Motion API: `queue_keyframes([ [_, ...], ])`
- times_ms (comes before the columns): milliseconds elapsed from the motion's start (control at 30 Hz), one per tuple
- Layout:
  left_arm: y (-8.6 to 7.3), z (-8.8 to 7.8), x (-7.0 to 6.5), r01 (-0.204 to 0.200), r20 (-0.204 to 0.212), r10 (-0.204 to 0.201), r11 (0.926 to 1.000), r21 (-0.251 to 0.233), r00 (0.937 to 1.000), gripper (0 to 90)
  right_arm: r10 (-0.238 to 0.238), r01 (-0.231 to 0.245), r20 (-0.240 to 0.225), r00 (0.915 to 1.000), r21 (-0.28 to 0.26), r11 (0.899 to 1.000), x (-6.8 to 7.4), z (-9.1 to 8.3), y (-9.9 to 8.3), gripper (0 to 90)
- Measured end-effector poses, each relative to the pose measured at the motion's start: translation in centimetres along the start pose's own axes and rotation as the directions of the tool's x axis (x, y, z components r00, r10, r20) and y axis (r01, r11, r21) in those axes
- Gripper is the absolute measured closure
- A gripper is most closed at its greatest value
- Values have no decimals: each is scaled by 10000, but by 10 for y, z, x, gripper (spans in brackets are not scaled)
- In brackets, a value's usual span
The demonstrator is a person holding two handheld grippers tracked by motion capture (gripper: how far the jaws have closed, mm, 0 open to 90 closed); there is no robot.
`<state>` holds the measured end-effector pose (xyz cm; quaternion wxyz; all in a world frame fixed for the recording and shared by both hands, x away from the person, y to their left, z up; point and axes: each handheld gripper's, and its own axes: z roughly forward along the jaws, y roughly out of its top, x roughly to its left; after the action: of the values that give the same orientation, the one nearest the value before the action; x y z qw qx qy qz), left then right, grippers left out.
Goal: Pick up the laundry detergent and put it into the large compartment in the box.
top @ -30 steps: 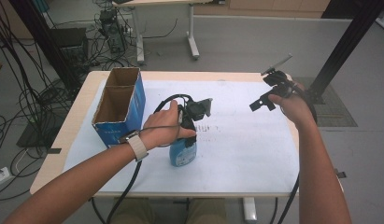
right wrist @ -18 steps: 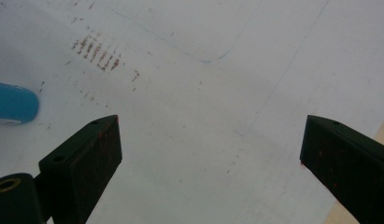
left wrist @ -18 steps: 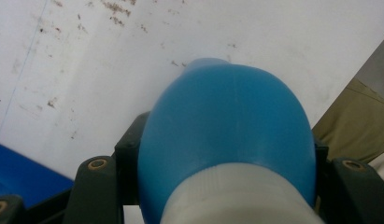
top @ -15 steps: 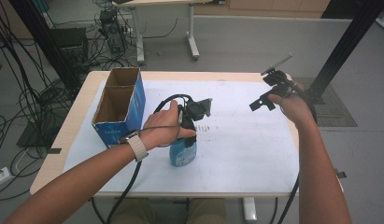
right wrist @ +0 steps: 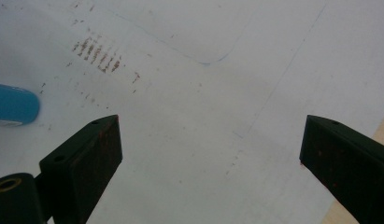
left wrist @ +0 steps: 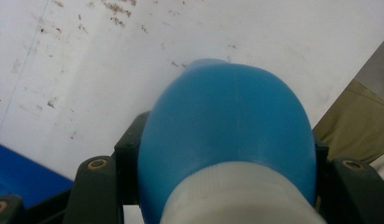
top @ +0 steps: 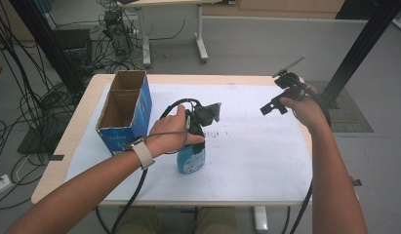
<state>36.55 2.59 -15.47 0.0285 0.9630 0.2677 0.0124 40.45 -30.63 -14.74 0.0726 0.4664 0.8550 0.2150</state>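
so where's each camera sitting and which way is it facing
High view: above the person's side, facing forward and down on the table; both forearms, left gripper, right gripper.
Left gripper view: on the left gripper, looking down its jaws shut on the blue bottle.
Right gripper view: on the right gripper, facing down at white paper, jaws open.
All three share the bottle and paper.

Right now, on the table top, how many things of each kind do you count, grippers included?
Blue bottle: 1
Blue cardboard box: 1
White sheet: 1
Grippers, left gripper shut on the bottle, right gripper open above the sheet: 2
Total: 5
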Motion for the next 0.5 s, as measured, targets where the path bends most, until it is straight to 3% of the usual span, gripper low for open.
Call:
queue_keyframes([
  [500,-1,0,0,15,-5,-15,10000,-28,10000,390,21,-21,-13,10000,18,10000,0,0,-1,55],
])
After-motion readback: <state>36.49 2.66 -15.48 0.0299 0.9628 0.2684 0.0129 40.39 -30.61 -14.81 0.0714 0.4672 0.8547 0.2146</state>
